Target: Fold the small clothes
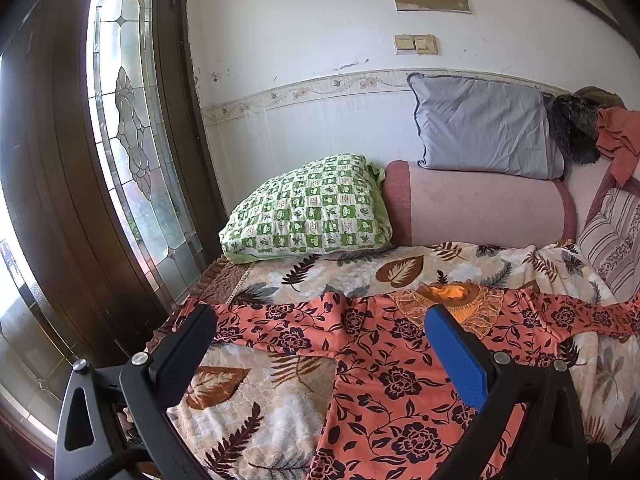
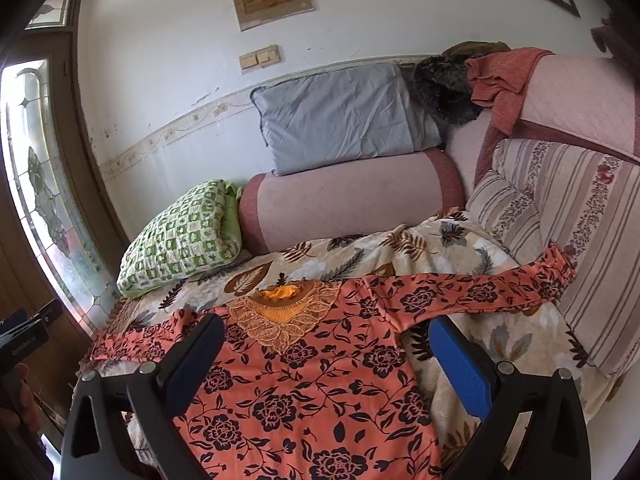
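An orange floral garment (image 2: 304, 392) lies spread flat, front up, on a leaf-print blanket (image 2: 360, 252) that covers the sofa seat. Its embroidered neckline (image 2: 280, 312) points toward the sofa's pink bolster armrest (image 2: 352, 200), so the body runs from the near edge of the seat toward the back. The two sleeves stretch out sideways, making the long axis run across the seat: the right sleeve (image 2: 480, 292) reaches as far as the striped cushion (image 2: 580, 240) and its cuff touches it, while the left sleeve (image 1: 256, 320) ends near the blanket's fringed edge beside the glazed door (image 1: 132, 140).

Bare blanket shows between the neckline and the armrest, and also below each sleeve on either side of the body. A green checked pillow (image 1: 308, 212) sits in the far left corner against the armrest, and a grey pillow (image 1: 484, 128) rests on top of it.

The left gripper (image 1: 320, 344) hovers over the left half of the garment with its jaws spread wide and nothing between them. The right gripper (image 2: 324, 356) hovers over the chest area, jaws equally spread and holding nothing, its blue pad (image 2: 460, 364) above the right armpit.
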Tool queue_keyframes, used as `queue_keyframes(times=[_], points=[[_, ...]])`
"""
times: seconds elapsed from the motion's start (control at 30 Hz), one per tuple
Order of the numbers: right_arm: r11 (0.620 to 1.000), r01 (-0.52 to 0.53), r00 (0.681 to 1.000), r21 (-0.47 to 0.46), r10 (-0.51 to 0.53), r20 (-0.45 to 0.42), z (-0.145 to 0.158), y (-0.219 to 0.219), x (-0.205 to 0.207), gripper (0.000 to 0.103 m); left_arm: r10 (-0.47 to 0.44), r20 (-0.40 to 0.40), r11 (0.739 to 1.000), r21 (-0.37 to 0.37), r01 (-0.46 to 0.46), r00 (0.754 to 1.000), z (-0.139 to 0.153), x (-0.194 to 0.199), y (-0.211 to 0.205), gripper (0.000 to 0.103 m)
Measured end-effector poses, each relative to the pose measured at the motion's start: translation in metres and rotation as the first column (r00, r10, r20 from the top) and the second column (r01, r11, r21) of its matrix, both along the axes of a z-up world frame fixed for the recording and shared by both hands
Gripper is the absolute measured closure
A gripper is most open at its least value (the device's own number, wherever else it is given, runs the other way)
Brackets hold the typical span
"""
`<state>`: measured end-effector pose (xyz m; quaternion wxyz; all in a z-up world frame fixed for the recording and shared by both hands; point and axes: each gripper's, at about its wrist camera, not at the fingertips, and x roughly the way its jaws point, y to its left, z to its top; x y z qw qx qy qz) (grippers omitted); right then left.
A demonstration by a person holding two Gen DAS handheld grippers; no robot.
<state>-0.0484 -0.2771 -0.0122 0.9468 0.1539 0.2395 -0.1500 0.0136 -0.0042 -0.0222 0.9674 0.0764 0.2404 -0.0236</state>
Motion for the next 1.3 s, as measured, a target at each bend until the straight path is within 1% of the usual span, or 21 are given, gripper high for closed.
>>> queue_keyframes(times=[0.3, 0.67, 1.3], points=[[0.998, -0.056, 0.998, -0.035, 0.056, -0.001, 0.006, 0.024, 0.015, 0.0, 0.009, 0.002, 1.0, 0.001, -0.009, 1.0, -0.001, 0.001, -0.001, 0.0], [0.994, -0.1, 0.994, -0.052, 0.097, -0.059, 0.0, 0.043, 0.035, 0.0, 0.009, -0.009, 1.0, -0.004, -0.009, 1.0, -0.003, 0.002, 0.0, 0.0], [0.99, -0.129, 0.989, -0.049, 0.125, -0.077, -0.005, 0.052, 0.043, 0.0, 0.013, -0.015, 1.0, -0.004, -0.013, 1.0, -0.003, 0.001, 0.005, 0.0]])
